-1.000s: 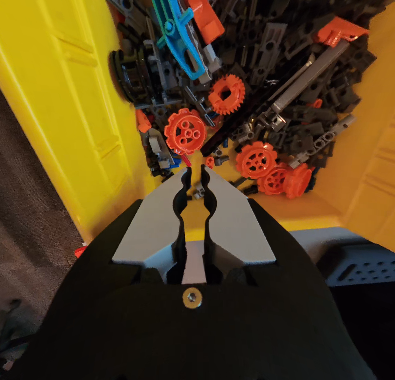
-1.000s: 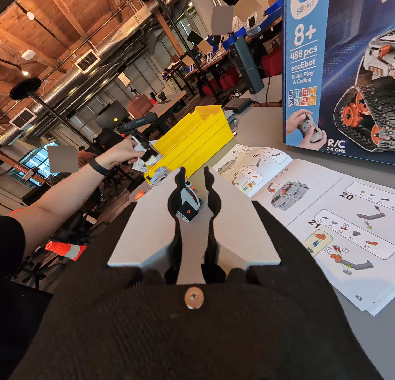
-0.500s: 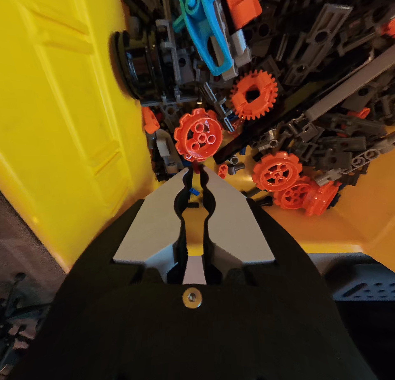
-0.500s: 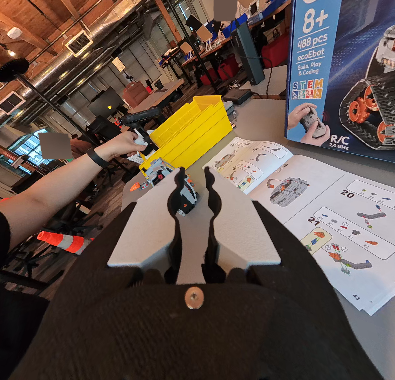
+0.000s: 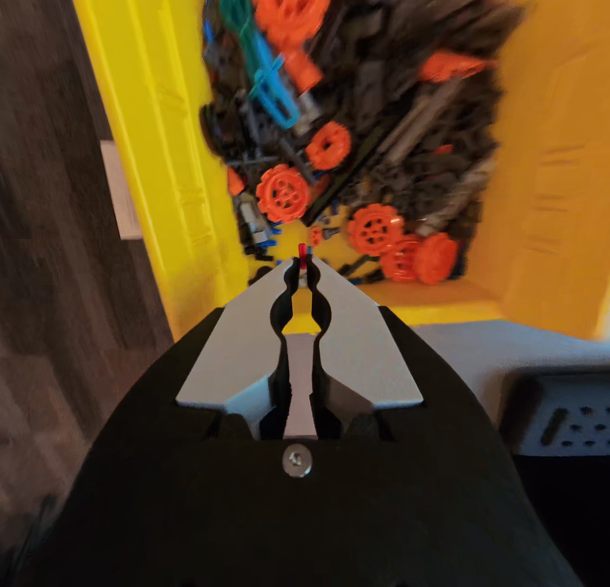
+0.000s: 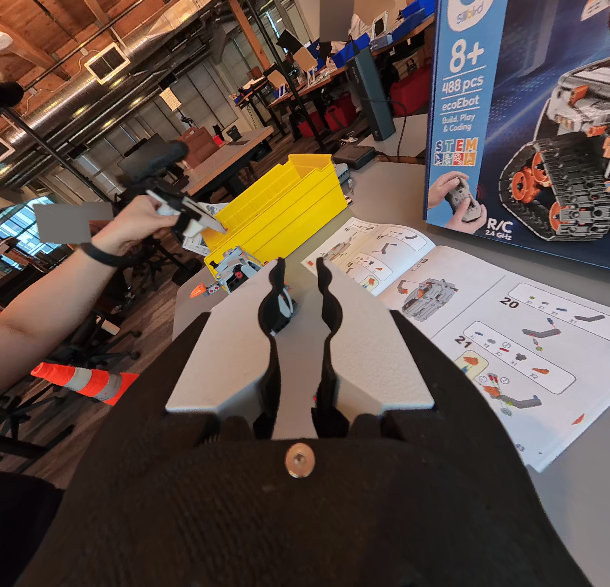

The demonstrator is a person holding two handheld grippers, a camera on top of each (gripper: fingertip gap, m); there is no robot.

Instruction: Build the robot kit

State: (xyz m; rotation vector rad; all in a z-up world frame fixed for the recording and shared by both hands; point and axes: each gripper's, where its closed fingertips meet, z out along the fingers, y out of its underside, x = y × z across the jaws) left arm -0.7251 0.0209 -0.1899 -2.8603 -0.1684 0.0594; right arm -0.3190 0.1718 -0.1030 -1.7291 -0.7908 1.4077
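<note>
Left tongs nipped shut on a small red pin, above the near end of a yellow bin heaped with orange gears and dark parts; view blurred. Right tongs parted, empty, over the desk beside an open instruction booklet; small grey model just ahead.

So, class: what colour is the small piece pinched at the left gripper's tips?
Red, shown best in the left wrist view.
</note>
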